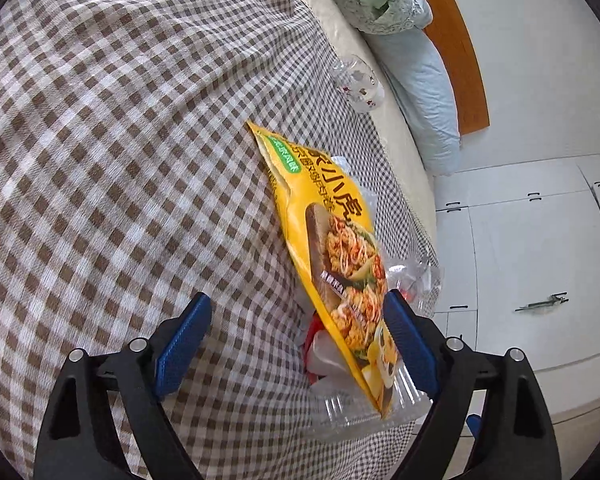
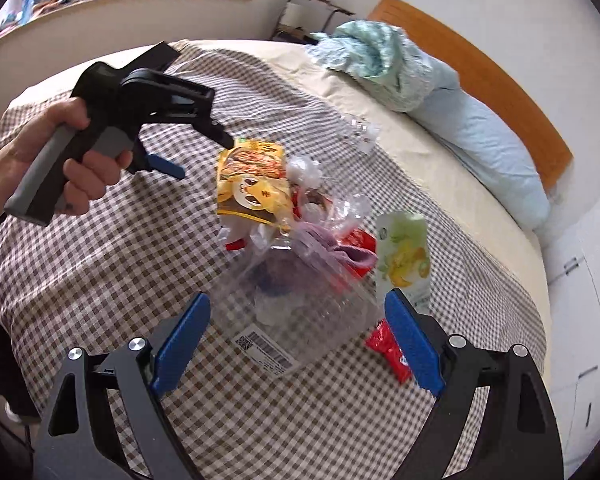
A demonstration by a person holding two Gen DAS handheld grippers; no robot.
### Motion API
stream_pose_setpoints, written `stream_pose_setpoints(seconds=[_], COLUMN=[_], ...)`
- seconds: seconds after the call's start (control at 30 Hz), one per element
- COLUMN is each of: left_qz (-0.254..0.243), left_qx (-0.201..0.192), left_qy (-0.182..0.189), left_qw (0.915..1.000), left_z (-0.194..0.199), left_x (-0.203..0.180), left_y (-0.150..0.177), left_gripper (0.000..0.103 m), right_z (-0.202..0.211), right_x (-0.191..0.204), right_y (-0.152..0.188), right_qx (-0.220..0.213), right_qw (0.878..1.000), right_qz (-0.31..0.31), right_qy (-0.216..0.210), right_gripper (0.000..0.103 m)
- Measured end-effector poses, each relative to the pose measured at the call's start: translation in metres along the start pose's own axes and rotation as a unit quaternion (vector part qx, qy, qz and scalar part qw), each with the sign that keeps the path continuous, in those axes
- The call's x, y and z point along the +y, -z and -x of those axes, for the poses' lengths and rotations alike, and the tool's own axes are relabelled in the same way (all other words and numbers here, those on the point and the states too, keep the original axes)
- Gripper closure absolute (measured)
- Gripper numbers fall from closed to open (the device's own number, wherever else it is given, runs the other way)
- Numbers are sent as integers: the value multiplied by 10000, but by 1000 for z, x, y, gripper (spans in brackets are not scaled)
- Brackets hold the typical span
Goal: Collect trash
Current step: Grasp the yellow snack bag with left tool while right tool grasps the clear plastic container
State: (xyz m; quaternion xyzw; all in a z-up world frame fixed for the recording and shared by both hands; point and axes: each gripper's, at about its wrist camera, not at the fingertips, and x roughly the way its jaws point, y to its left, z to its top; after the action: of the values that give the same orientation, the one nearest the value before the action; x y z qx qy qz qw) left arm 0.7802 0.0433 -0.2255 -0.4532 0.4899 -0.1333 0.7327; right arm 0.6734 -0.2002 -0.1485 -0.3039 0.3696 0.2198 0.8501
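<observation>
A pile of trash lies on the checked bedspread [image 1: 100, 140]. A yellow noodle packet [image 1: 332, 240] leans on top of it, also seen in the right wrist view [image 2: 252, 184]. A clear plastic bag [image 2: 300, 304] with a barcode label, a green fruit pouch [image 2: 404, 256] and a red wrapper [image 2: 388, 348] lie around it. My left gripper [image 1: 296, 340] is open, its right finger beside the yellow packet's lower end. It also shows in the right wrist view [image 2: 204, 152], above the pile. My right gripper [image 2: 296, 340] is open and empty, straddling the clear bag.
A clear wrapper with small prints [image 1: 358, 84] lies near the pillows. A blue pillow [image 2: 484, 148] and a green blanket [image 2: 376, 60] sit by the wooden headboard [image 2: 480, 72]. White cabinets [image 1: 540, 260] stand to the right of the bed.
</observation>
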Motion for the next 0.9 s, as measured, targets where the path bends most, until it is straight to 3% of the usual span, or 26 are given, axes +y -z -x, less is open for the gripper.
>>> stream_pose_setpoints(seconds=[0.13, 0.27, 0.37, 0.53, 0.57, 0.67, 0.77, 0.9], left_qz=[-100, -70, 26, -265, -319, -433, -679, -891], left_qx=[125, 329, 407, 464, 440, 355, 197, -15], left_qy=[63, -67, 118, -59, -48, 42, 39, 185], left_qw=[9999, 9994, 9991, 9986, 9985, 9984, 9975, 9959], left_z=[-19, -33, -40, -42, -40, -34, -20, 10], left_x=[-3, -6, -7, -14, -16, -20, -30, -45], left_y=[-7, -12, -23, -45, -52, -63, -67, -56], left_gripper=[39, 42, 55, 75, 78, 89, 95, 99], right_z=[-30, -59, -71, -89, -91, -91, -80, -51], right_x=[-9, -15, -18, -23, -23, -26, -30, -17], right_y=[-20, -29, -34, -37, -37, -31, -26, -6], right_qx=[371, 798, 1013, 1247, 1271, 1314, 1316, 1254], right_qw=[9979, 9919, 9863, 9797, 9790, 9787, 9830, 9878], right_qz=[434, 790, 925, 1037, 1055, 993, 644, 423], right_qy=[-320, -592, -914, -1181, -1196, -1225, -1105, -823], right_gripper=[18, 18, 18, 18, 20, 42, 54, 63])
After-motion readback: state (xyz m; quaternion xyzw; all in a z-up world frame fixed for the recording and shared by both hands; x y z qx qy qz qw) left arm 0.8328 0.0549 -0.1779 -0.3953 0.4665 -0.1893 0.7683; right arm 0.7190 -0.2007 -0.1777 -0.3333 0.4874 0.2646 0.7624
